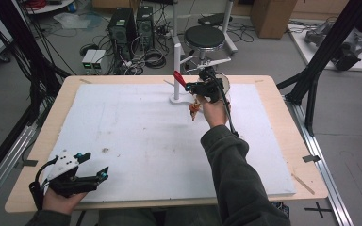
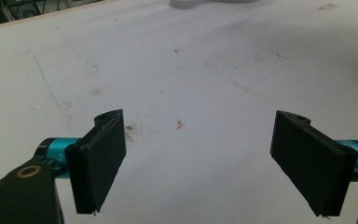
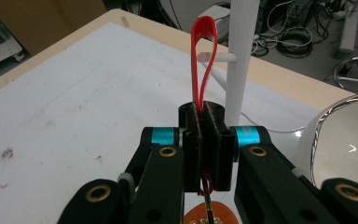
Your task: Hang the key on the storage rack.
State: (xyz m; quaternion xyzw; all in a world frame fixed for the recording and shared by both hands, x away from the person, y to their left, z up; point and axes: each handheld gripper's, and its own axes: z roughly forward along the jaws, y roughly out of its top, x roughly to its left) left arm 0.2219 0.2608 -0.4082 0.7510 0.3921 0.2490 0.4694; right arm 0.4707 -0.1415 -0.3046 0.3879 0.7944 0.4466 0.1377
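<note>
Here the right gripper (image 3: 204, 140) has its jaws pressed together on a red loop (image 3: 203, 60), a strap that stands up and forward out of the pads; an orange tag (image 3: 212, 215) hangs under the jaws, seen also in the high view below the hand (image 1: 194, 109).

Relation that matters: loop versus peg (image 3: 219, 57). The white stand (image 3: 241, 60) rises just ahead and slightly right of the jaws. Its short peg juts out toward the loop's side, level with the loop's upper part. The peg tip looks to sit just behind or at the loop's opening; cannot tell if it is through yet. The loop's long axis runs upright, roughly parallel to the post and crosswise to the peg, so threading looks to need a short sideways push toward the post.

Right hand is the near one. Left gripper (image 2: 198, 163) rests well back at the table's near edge, jaws spread wide, nothing between them, over the bare white board (image 2: 205, 74).
</note>
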